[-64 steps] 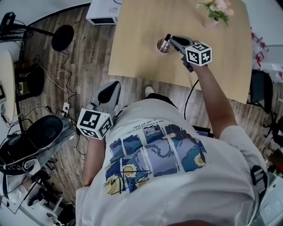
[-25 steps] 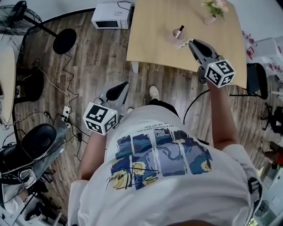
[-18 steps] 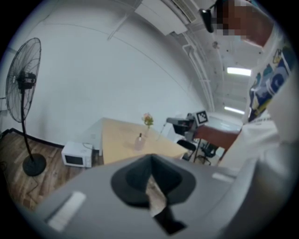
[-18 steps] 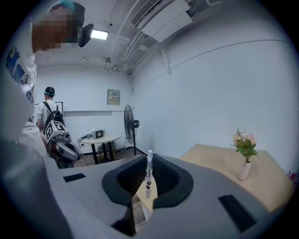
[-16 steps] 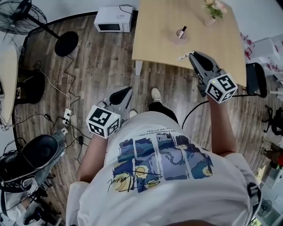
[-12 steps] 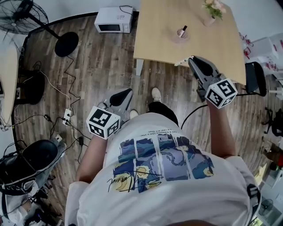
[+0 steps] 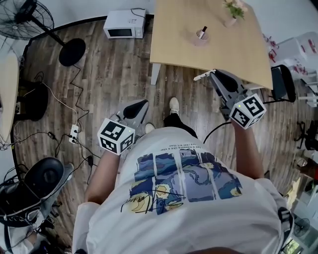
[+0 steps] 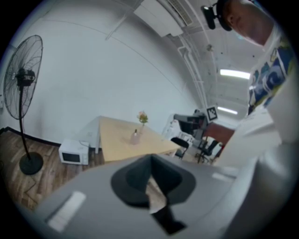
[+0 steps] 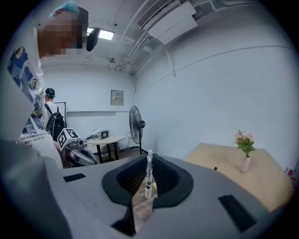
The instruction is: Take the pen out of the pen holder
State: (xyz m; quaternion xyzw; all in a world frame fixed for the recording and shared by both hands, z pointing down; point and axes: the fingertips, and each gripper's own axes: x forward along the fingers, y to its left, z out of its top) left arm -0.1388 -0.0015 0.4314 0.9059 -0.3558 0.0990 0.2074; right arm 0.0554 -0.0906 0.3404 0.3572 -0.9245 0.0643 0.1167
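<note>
A slim white pen (image 9: 148,173) stands upright between the jaws of my right gripper (image 9: 148,164), which is shut on it. In the head view the right gripper (image 7: 214,75) hangs over the wooden floor just off the table's near edge, the white pen (image 7: 202,75) sticking out to the left. The pen holder (image 7: 200,38), a small pinkish cup with a dark pen in it, stands far up the light wooden table (image 7: 248,47). My left gripper (image 7: 140,104) hangs low by the person's side, shut and holding nothing; its jaws (image 8: 150,161) meet.
A vase of flowers (image 7: 231,14) stands behind the holder. A white microwave (image 7: 124,24) sits on the floor left of the table, a standing fan (image 7: 35,20) and cables further left. A dark chair (image 7: 281,83) is at the table's right. Another person (image 9: 52,122) stands in the room.
My right gripper has drawn back from the pen holder with the white pen and left the table top. The person has stepped away from the table. The left gripper has barely moved.
</note>
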